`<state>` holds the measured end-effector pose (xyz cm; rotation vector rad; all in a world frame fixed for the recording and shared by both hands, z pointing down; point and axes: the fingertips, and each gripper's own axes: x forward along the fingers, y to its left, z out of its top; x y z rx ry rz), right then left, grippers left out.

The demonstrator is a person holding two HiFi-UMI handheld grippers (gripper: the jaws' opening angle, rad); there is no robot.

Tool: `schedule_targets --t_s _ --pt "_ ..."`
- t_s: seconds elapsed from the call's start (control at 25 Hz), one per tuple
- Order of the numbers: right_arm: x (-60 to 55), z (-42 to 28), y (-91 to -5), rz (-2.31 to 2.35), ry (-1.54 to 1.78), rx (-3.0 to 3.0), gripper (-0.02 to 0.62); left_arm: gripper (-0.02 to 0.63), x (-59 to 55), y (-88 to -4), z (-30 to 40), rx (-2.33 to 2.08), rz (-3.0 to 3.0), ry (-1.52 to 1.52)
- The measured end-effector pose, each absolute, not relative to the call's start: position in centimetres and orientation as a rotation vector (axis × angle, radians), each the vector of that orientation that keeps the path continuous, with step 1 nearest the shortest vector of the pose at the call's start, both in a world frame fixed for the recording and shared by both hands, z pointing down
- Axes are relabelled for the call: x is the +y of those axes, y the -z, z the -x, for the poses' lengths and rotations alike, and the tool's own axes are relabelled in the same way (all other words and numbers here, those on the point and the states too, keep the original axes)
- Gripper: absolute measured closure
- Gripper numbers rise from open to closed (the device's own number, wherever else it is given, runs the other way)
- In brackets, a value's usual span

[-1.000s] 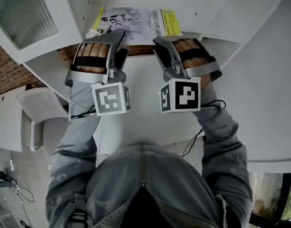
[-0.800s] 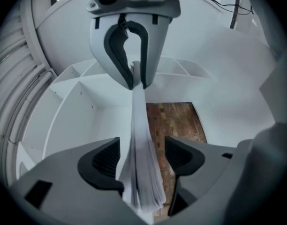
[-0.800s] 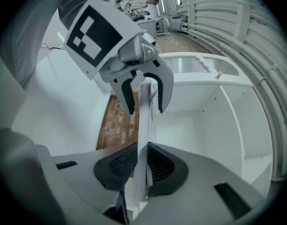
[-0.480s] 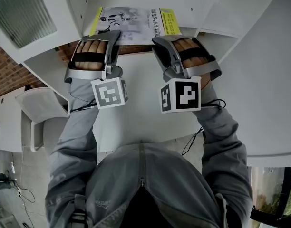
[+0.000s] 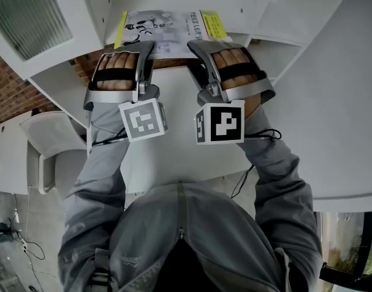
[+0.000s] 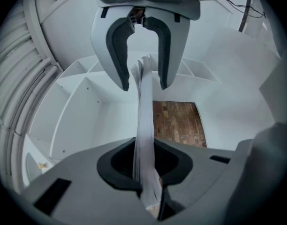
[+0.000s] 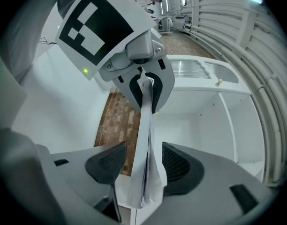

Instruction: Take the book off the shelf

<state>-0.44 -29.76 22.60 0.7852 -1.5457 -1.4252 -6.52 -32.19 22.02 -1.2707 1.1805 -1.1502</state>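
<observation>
The book (image 5: 168,32), a thin paperback with a white illustrated cover and yellow bands, lies flat in the white shelf's opening (image 5: 101,5), its near edge sticking out. My left gripper (image 5: 148,44) holds that edge at the left, its jaws still closing. In the left gripper view the book (image 6: 144,125) runs edge-on through the left gripper (image 6: 146,172), whose pads pinch it. My right gripper (image 5: 198,46) is at the edge's right part, jaws opening. The right gripper view shows its pads (image 7: 181,165) apart from the book (image 7: 146,139), which hangs between them.
The white shelf unit has side panels (image 5: 70,72) and compartments around the book. A white round table (image 5: 332,132) lies below and to the right. A white chair (image 5: 46,145) stands at the left over brick flooring (image 5: 10,96). The person's grey sleeves (image 5: 95,187) reach forward.
The left gripper's jaws have closed onto the book's edge. The right gripper has let go of the book and shifted slightly left. The book stays in the shelf opening.
</observation>
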Motion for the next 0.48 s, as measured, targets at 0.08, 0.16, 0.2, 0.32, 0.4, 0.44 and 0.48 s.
schedule_targets --t_s 0.08,0.16,0.2,0.32,0.4,0.44,0.48 --pt "-29.9 0.9 -22.5 -0.786 1.430 -1.529 0.356 0.529 -31.9 -21.9 6.4 1.183 1.269 1.151" --pt "-30.8 1.2 -22.8 -0.781 1.421 -1.496 0.350 0.529 -31.7 -22.0 6.4 1.186 1.268 1.156" --pt "-31.5 1.1 -23.1 -0.784 1.416 -1.468 0.350 0.529 -31.6 -22.2 6.4 1.187 1.273 1.158" --pt "-33.2 -0.6 -24.1 -0.825 1.393 -1.391 0.350 0.529 -31.1 -22.9 6.0 1.188 1.286 1.159" --pt "-33.6 -1.5 -24.2 -0.865 1.373 -1.410 0.351 0.529 -30.6 -22.8 6.0 1.187 1.272 1.160" --pt "-33.7 -1.7 -24.0 -0.884 1.372 -1.425 0.351 0.529 -30.5 -22.7 5.9 1.187 1.267 1.161" --pt "-33.7 -1.8 -23.8 -0.904 1.376 -1.436 0.372 0.529 -30.5 -22.6 5.9 1.187 1.264 1.161"
